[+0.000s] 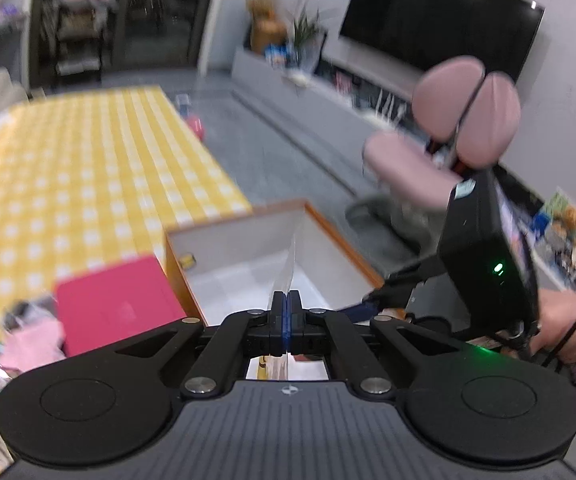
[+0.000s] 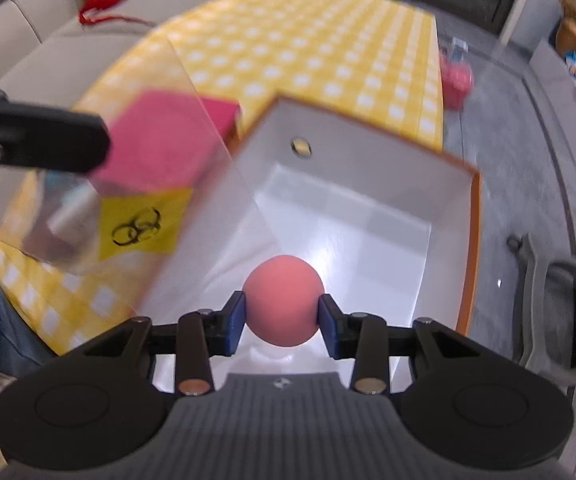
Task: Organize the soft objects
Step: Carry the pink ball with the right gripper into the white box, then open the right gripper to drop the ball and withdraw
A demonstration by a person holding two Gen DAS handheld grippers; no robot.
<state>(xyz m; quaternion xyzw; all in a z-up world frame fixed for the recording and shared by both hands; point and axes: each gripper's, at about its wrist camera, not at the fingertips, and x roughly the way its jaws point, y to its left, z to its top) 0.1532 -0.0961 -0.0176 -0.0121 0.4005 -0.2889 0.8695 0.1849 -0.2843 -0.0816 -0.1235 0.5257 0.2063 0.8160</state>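
Holding pink ball [image 2: 284, 301] in R gripper [image 2: 283, 322] jaws, over white box [image 2: 372, 184] interior | L gripper [image 1: 286, 318] jaws clenched on clear plastic sheet [image 1: 288, 256] | box on yellow-check counter [image 2: 312, 40], beside red block [image 2: 163, 140]

Matt, smooth pink ball [image 2: 283, 305], glossy white box [image 2: 368, 216] lining with orange edging, yellow checked cloth [image 1: 87, 160], clear glossy plastic sheet [image 2: 203, 120], matt black plastic gripper [image 2: 283, 320] arms, blue rubbery pads [image 2: 235, 322], metal pins.
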